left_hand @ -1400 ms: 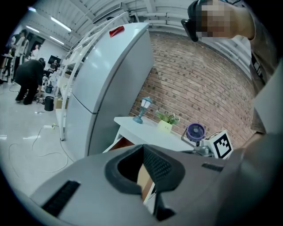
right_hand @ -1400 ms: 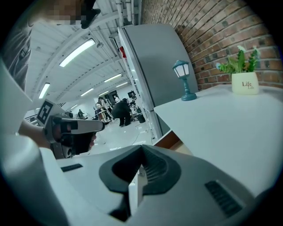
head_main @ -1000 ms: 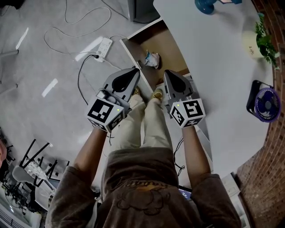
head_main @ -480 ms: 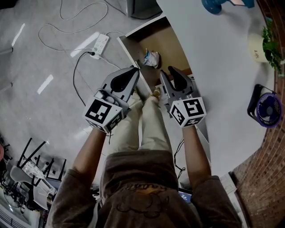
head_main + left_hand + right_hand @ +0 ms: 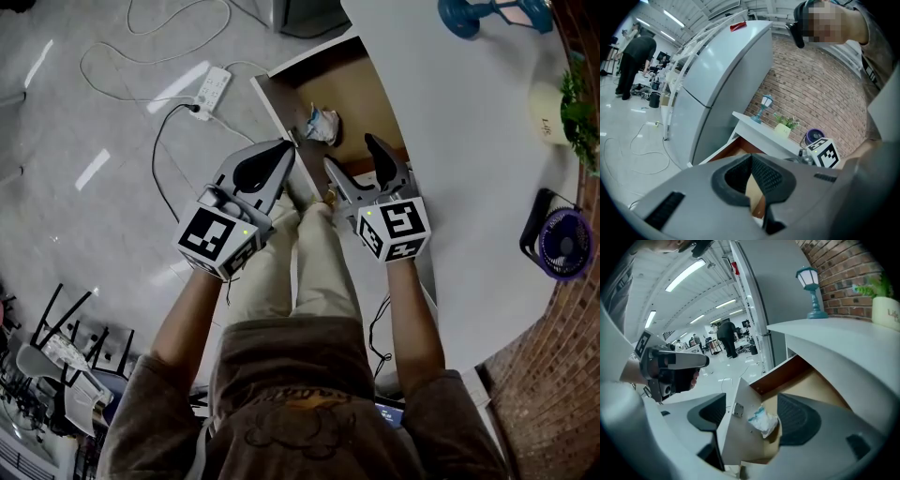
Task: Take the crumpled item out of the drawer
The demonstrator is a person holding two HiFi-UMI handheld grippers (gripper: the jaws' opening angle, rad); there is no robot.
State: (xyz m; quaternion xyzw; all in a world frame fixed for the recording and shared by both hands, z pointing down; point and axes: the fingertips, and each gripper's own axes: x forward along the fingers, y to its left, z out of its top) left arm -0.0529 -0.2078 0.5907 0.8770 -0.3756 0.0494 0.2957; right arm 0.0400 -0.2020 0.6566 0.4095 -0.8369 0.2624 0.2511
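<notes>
The crumpled item [image 5: 321,124], a white and blue wad, lies in the open wooden drawer [image 5: 361,98] against its white front panel. In the right gripper view the crumpled item [image 5: 762,420] shows ahead, framed by the two pads, and nothing touches it. My right gripper [image 5: 354,157] hovers just short of the drawer with its jaws opening wide and nothing between them. My left gripper [image 5: 284,153] hangs beside the drawer's front panel [image 5: 281,112], shut and empty. In the left gripper view the pads [image 5: 761,176] meet, with the drawer [image 5: 733,150] beyond them.
The white desk top [image 5: 469,141] overhangs the drawer and carries a blue lamp [image 5: 487,14], a potted plant [image 5: 567,98] and a small fan [image 5: 562,246]. A power strip [image 5: 211,92] with cables lies on the floor. My legs [image 5: 300,262] stand below the grippers.
The right gripper's jaws have gone from shut to wide apart. Both grippers have stayed nearly in place; the left one is still shut.
</notes>
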